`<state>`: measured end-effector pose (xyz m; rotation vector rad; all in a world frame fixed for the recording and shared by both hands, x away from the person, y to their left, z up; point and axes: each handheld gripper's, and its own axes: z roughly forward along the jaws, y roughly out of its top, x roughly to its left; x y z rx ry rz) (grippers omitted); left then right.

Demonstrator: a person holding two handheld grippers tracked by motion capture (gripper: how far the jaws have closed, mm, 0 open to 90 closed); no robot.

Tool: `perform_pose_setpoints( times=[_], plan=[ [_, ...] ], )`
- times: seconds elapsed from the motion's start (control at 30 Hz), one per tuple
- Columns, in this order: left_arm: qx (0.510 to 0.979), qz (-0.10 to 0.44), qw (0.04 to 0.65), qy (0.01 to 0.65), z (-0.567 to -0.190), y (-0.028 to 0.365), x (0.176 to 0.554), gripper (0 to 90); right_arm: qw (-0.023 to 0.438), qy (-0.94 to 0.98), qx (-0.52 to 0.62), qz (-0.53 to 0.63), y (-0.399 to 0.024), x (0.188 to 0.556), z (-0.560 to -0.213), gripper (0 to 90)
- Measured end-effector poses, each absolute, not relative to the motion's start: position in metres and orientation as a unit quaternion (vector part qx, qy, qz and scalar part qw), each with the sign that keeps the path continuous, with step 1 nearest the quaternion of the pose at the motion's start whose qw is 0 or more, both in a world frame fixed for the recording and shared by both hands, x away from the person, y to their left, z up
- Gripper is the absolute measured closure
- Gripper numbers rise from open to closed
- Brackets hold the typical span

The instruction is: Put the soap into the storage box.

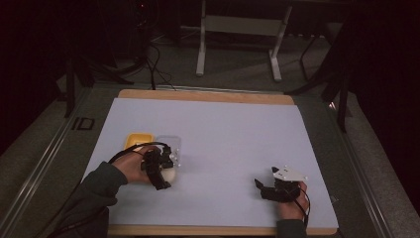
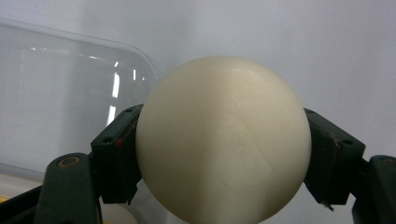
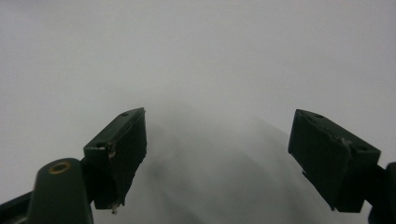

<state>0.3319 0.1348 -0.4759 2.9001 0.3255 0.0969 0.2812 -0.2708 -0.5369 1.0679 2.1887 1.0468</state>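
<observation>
A cream-white ball (image 2: 223, 140) sits squeezed between the two black jaws of my left gripper (image 2: 223, 154), which is shut on it. From above, the same ball (image 1: 170, 174) shows just below the left gripper (image 1: 163, 173), close to a clear plastic lid (image 1: 168, 145) and a yellow container (image 1: 137, 140). The clear lid (image 2: 60, 98) curves behind the ball in the left gripper view. My right gripper (image 1: 265, 191) rests near the table's front right, jaws wide apart; in its own view the right gripper (image 3: 219, 154) holds nothing, only the white sheet lies beneath.
A white sheet (image 1: 223, 129) covers the wooden board (image 1: 208, 95). Beyond the table stand a white metal frame (image 1: 237, 29) and dark cables (image 1: 153, 64) on the floor.
</observation>
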Motion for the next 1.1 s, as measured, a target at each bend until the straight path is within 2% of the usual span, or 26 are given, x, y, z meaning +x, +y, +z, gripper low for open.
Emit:
perform_pose_setpoints(
  times=[0.5, 1.1],
  plan=[
    [0.984, 0.041, 0.121, 0.121, -0.467, 0.14, 0.338, 25.2, 0.243, 0.801, 0.391, 0.383, -0.271, 0.281, -0.537, 19.4],
    [0.975, 0.041, 0.127, 0.177, -0.46, 0.155, 0.348, 25.2, 0.243, 0.801, 0.39, 0.383, -0.271, 0.281, -0.537, 19.4]
  ],
)
